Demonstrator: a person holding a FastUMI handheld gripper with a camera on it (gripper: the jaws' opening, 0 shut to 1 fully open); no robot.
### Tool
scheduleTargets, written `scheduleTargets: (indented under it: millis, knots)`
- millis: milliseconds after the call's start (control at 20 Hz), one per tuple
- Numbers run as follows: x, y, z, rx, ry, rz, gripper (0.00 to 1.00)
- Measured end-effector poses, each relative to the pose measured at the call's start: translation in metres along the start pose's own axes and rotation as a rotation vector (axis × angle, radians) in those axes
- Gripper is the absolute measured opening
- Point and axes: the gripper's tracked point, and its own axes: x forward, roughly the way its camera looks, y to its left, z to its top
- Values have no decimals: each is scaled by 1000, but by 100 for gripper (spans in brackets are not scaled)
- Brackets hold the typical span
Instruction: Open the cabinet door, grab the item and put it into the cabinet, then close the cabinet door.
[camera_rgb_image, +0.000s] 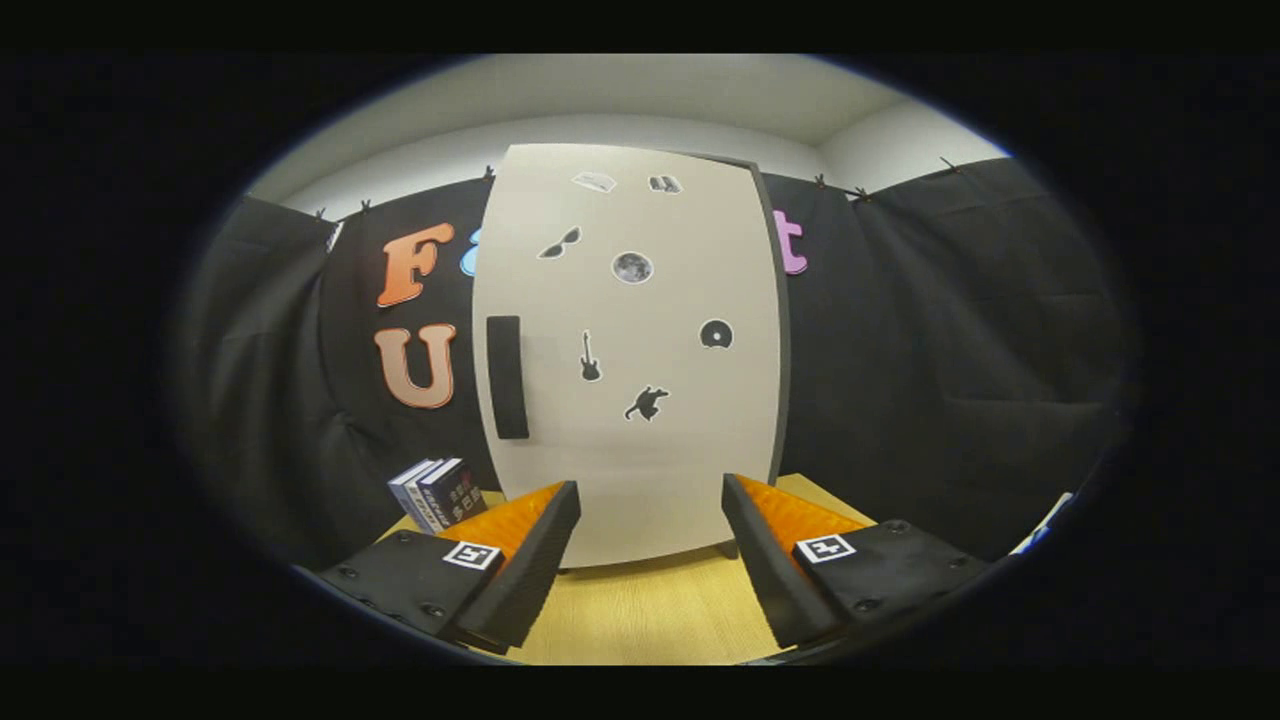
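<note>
While the cabinet door (630, 350) stands closed, the claw (650, 545) hangs wide and empty before it; books (440, 492) lie left of the cabinet. Missing its handle (507, 377) could slip the pull.

I'm looking into a staged recording booth, not a home: black cloth wall (950, 350) clipped up behind a small white cabinet (640, 400), plain office-like ceiling (640, 90) above the cabinet, pale wooden surface (650, 610) beneath it, books (437, 492) left of the cabinet
</note>
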Motion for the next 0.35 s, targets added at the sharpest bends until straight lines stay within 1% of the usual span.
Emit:
scheduleTargets:
  millis: [350]
  knots:
    - [-3, 2, -1, 7, 1, 5, 92]
